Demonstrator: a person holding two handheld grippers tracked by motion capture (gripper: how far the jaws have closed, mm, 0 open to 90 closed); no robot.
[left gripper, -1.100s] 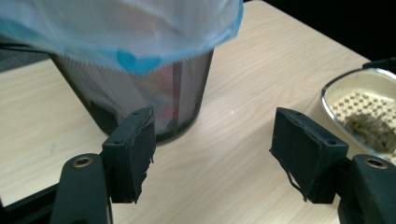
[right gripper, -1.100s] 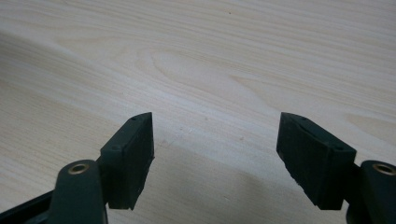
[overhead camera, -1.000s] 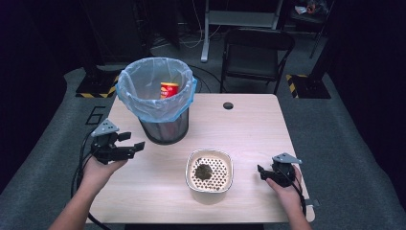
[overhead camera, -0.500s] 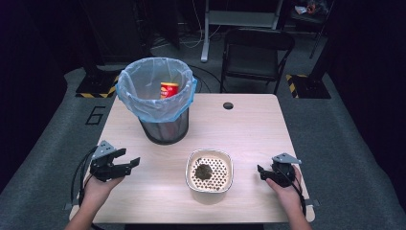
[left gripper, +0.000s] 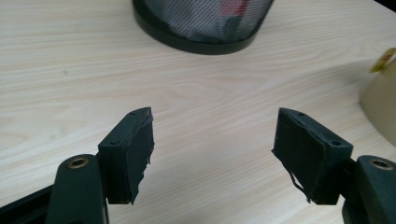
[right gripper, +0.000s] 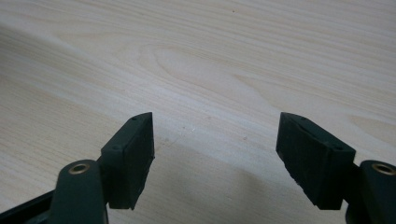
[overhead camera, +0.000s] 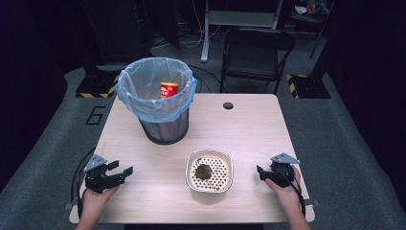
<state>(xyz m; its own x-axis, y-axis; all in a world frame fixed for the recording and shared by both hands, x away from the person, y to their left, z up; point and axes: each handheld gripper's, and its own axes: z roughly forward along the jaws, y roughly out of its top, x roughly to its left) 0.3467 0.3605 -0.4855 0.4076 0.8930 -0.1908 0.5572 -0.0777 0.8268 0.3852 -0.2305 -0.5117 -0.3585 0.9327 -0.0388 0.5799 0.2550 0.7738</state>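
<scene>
From my left gripper view the mesh bin (left gripper: 201, 23) is cut off by the top edge, so I see just its base and something red and blurred behind the mesh. The cream bowl (left gripper: 380, 105) is clipped by the right edge there. In the high view, the red can (overhead camera: 168, 89) in the bin is half hidden by the blue liner (overhead camera: 153, 103), its label too small to read. I cannot tell what the dark clump (overhead camera: 204, 171) in the bowl is.

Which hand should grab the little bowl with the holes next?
Probably the right tool: open, empty and closer to the bowl. The left tool is open too, but farther from it.
</scene>
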